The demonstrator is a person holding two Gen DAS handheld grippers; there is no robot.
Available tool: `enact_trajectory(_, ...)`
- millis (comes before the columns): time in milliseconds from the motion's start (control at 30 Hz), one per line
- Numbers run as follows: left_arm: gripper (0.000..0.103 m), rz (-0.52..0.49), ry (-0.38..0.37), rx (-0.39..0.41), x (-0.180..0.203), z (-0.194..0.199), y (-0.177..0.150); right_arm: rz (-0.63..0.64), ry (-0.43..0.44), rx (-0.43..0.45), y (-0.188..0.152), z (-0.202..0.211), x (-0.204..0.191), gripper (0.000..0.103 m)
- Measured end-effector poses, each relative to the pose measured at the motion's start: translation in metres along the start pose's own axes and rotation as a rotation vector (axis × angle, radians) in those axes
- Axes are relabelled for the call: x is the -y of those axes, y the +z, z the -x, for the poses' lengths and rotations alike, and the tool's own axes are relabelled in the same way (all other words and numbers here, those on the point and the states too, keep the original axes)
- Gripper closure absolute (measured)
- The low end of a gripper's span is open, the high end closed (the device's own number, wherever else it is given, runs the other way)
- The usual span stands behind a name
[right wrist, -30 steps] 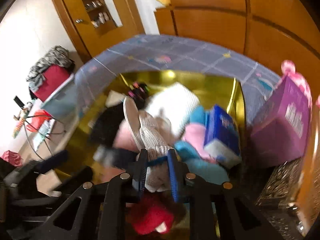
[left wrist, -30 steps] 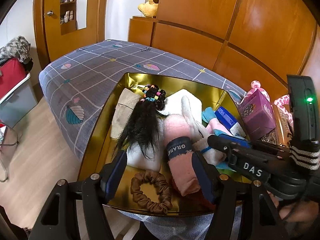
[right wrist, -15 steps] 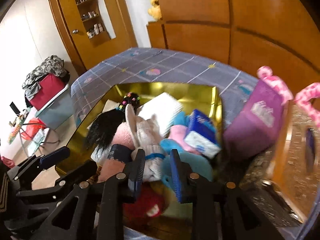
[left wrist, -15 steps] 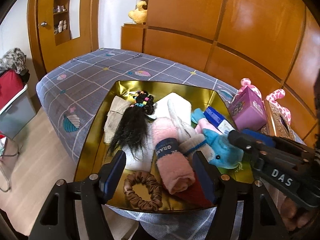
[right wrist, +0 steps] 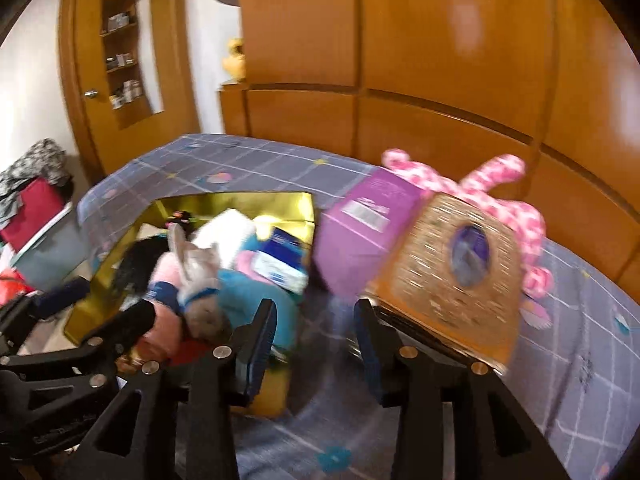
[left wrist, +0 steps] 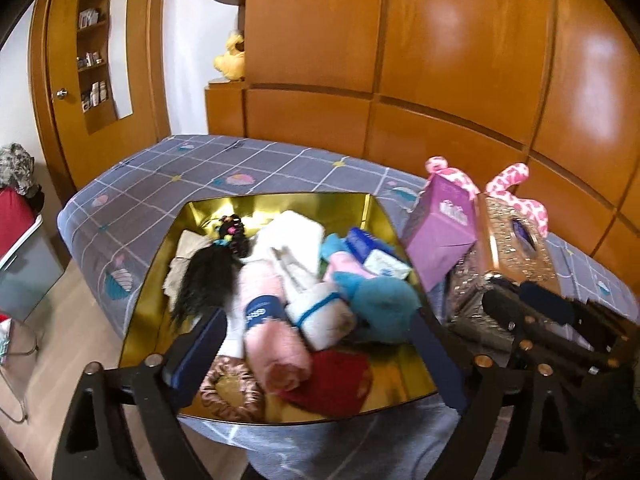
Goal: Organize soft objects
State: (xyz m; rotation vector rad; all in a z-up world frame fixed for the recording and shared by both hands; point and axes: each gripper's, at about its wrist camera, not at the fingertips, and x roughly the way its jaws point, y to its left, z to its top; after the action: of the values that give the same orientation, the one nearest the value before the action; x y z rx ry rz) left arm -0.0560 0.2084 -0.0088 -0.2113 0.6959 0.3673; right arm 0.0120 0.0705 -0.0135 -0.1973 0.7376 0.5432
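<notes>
Most soft things already lie in the gold tray (left wrist: pixel 372 216): pink roll (left wrist: pixel 272 332), white sock (left wrist: pixel 320 312), teal plush (left wrist: pixel 380 300), wig (left wrist: pixel 208 276), scrunchie (left wrist: pixel 228 392). The pink toy (right wrist: pixel 516 216) at two o'clock, behind the boxes (right wrist: pixel 452 264), seems left. Left gripper (left wrist: pixel 316 352) has just been opening, wide and empty; right gripper (right wrist: pixel 316 336) likewise, half-spread, nothing between. Blur smears the right view; the tray's near corner is hidden.

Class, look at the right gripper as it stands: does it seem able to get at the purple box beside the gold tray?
Probably yes. The right gripper has open, empty jaws that have just been opening, and the purple box stands just ahead, with only bedspread between; the glittery box crowds its right side.
</notes>
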Motion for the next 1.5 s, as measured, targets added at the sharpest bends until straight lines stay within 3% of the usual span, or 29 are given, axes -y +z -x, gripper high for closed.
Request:
enact_trajectory(67, 0.000, 0.001, -0.002, 0.004, 0.005, 0.002, -0.001, -0.022, -0.022, -0.002, -0.006, 0.003, 0.008, 0.063)
enact_trajectory(400, 0.000, -0.009, 0.003, -0.002, 0.013, 0.004, -0.006, -0.057, -0.078, 0.016, -0.019, 0.016, 0.022, 0.063)
enact_trajectory(1500, 0.000, -0.021, 0.015, -0.009, 0.014, 0.004, -0.009, -0.066, -0.078, 0.009, -0.020, 0.016, 0.023, 0.063)
